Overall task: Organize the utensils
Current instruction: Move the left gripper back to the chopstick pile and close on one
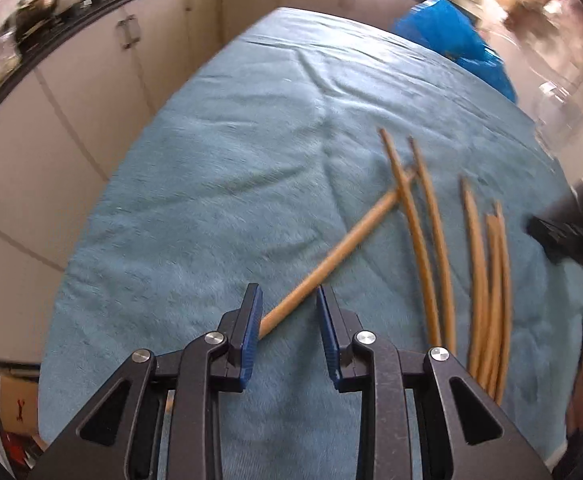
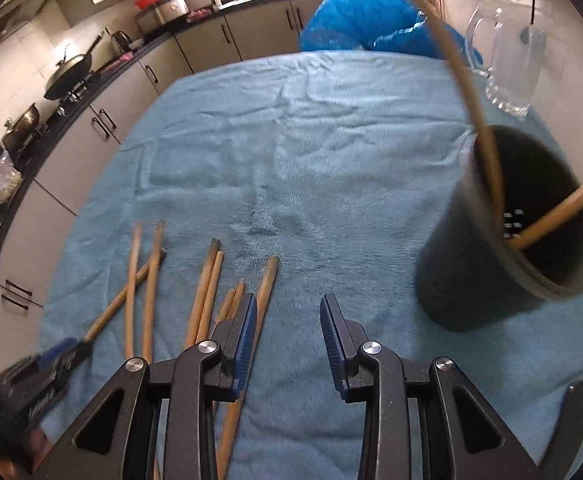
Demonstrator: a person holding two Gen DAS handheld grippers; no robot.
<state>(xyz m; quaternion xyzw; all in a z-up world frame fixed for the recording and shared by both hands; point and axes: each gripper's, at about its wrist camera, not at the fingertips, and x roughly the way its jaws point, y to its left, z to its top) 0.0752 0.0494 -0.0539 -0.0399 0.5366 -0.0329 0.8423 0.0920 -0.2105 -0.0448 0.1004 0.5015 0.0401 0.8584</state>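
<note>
Room: kitchen, pale cabinets (image 2: pixel 211 44) along the walls, a wok (image 2: pixel 69 74) on the stove at the left, a window at the back.
Surface: table under a blue towel (image 2: pixel 311 152), wrinkled toward the far end.
Bag: blue plastic bag (image 2: pixel 371 20) at the far edge of the towel.
Jug: clear glass jug (image 2: pixel 511 68) at the far right, behind the cup.
Cup: dark cup (image 2: pixel 503 232) standing on the towel at the right, with two chopsticks leaning inside it.
Loose chopsticks: wooden chopsticks (image 1: pixel 487 280) lying on the towel roughly side by side, well apart from the cup.
Crossed stick: one chopstick (image 1: pixel 331 260) lies diagonally, its far end crossing another stick, its near end running between the left fingers.
Left gripper (image 1: pixel 287 320): fingers spread wide, low over the towel, straddling the diagonal stick; whether the left pad touches it cannot be told.
Right gripper (image 2: pixel 289 328): fingers spread, holding nothing, over bare towel between the loose sticks and the cup, with one stick passing under its left finger.
</note>
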